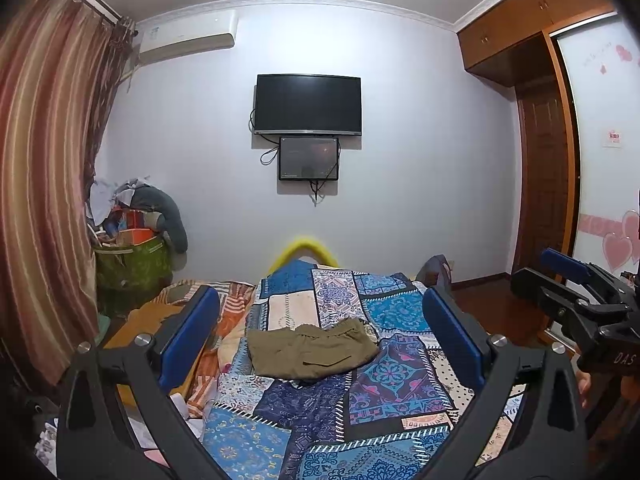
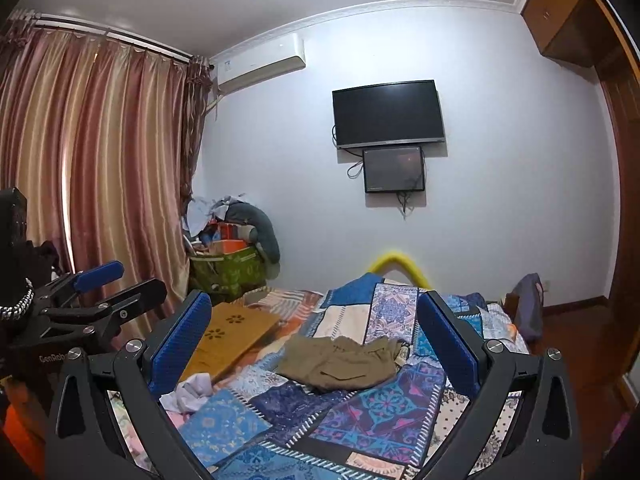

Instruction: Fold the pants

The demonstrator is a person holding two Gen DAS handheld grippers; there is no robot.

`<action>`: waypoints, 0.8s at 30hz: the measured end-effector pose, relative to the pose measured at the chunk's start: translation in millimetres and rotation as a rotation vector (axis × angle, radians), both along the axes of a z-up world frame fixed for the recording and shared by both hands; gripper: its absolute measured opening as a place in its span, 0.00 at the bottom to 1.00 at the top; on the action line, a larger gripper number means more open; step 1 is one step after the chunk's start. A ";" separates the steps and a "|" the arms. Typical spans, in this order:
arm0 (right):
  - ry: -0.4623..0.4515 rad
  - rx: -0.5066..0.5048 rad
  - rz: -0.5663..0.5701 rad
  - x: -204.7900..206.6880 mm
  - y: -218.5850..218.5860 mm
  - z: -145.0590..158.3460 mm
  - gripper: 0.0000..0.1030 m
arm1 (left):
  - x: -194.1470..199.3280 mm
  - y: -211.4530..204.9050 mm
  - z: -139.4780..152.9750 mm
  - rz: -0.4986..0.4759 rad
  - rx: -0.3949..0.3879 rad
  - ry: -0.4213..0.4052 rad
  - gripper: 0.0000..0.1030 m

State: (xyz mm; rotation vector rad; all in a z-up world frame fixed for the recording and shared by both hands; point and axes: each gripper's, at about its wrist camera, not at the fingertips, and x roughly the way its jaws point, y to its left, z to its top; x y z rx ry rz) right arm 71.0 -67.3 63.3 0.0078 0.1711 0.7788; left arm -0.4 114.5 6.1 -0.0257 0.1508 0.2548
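Already the olive pants [image 1: 314,350] lay bundled compact on the patchwork quilt [image 1: 384,396], so both the left gripper [image 1: 320,336] and right gripper [image 2: 314,344] hung released above that quilt, gripping nothing.

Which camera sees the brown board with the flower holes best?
The right wrist view. There the brown board lies in plain sight on the bed beside the olive pants, with both flower cut-outs showing. In the left wrist view only a plain orange-brown strip of it shows, mostly hidden behind the left gripper's blue finger pad.
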 end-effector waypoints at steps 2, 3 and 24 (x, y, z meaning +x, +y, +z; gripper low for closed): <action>0.003 -0.001 0.000 0.4 0.2 0.0 0.99 | 0.4 -1.8 0.3 0.001 0.003 -0.001 1.00; 0.002 -0.001 -0.001 0.2 0.3 0.4 0.99 | 0.2 -2.1 0.3 0.000 0.005 -0.001 1.00; 0.009 0.000 0.000 0.3 0.0 -2.8 0.99 | 0.6 -9.2 2.1 -0.031 0.008 0.005 1.00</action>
